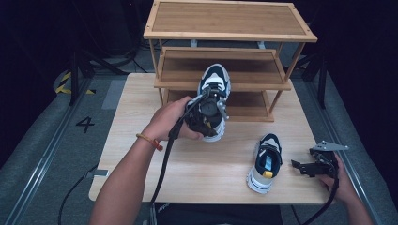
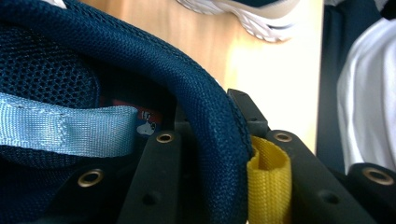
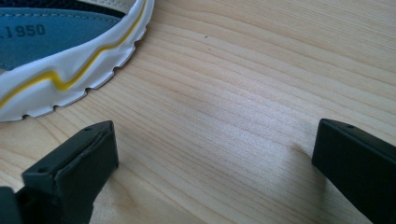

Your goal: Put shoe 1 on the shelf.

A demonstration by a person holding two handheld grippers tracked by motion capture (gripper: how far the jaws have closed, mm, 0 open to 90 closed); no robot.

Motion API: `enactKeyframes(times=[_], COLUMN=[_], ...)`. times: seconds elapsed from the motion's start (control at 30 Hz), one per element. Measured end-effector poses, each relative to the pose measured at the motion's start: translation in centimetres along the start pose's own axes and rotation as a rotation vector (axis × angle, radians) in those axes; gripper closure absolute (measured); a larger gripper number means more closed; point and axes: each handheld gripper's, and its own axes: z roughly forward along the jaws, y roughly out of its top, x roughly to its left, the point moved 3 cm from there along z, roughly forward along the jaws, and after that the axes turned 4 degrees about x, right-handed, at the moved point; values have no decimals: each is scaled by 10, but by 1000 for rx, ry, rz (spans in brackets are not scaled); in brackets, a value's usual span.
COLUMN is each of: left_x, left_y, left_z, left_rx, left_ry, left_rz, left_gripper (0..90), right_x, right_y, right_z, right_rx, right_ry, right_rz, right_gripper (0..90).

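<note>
Clamped on the padded navy heel collar (image 2: 205, 116) of a sneaker (image 1: 215, 101), one jaw inside the shoe and one outside, with the yellow heel loop (image 2: 268, 182) pressed just beside the outer jaw. Gripped there, probably, because the collar is a thin, firm edge that narrow jaws can bite and that lets the whole shoe hang free of the worktop (image 1: 141, 140). Held by the left gripper (image 1: 206, 115) with the long axis running away from the person, toe raised and pointing toward the middle shelf of the bamboo shoe rack (image 1: 225, 28) — most likely lined up to slide in toe first.

Spread wide and gripping nothing: right gripper (image 3: 210, 168), low over bare worktop, jaws aimed at the second sneaker (image 1: 266, 161), whose white-and-yellow sole edge lies just beyond the left-hand jaw. Resting flat on its sole, that shoe, long axis roughly parallel to the held one, toe toward the rack, heel toward the person. Parked beside it, seemingly waiting its turn.
</note>
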Motion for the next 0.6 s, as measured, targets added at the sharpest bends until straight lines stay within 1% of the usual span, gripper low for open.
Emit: enactKeyframes(times=[0.1, 0.23, 0.3, 0.37, 0.43, 0.47, 0.5, 0.53, 0.6], left_x=[13, 34, 43, 54, 63, 68, 74, 80, 88], left_y=[7, 16, 18, 22, 25, 27, 30, 32, 36], left_z=[-2, -3, -2, -2, -1, -1, -2, -2, -2], left_rx=[-2, 0, -10, -13, -10, -12, -12, -17, -21], left_ry=[3, -1, -8, -6, -14, -9, -12, -21, -19], left_rz=[-8, -40, -55, -59, -70, -70, -77, -76, -93], left_gripper=[759, 753, 749, 747, 744, 740, 735, 729, 723], right_x=[0, 0, 0, 0, 0, 0, 0, 0, 0], right_y=[0, 0, 0, 0, 0, 0, 0, 0, 0], right_z=[0, 0, 0, 0, 0, 0, 0, 0, 0], right_rx=[0, 0, 0, 0, 0, 0, 0, 1, 0], right_ry=[0, 3, 5, 6, 7, 7, 7, 7, 9], right_rz=[0, -2, -5, -6, -8, -8, -8, -12, -15], right_gripper=[5, 5, 5, 5, 5, 5, 5, 5, 5])
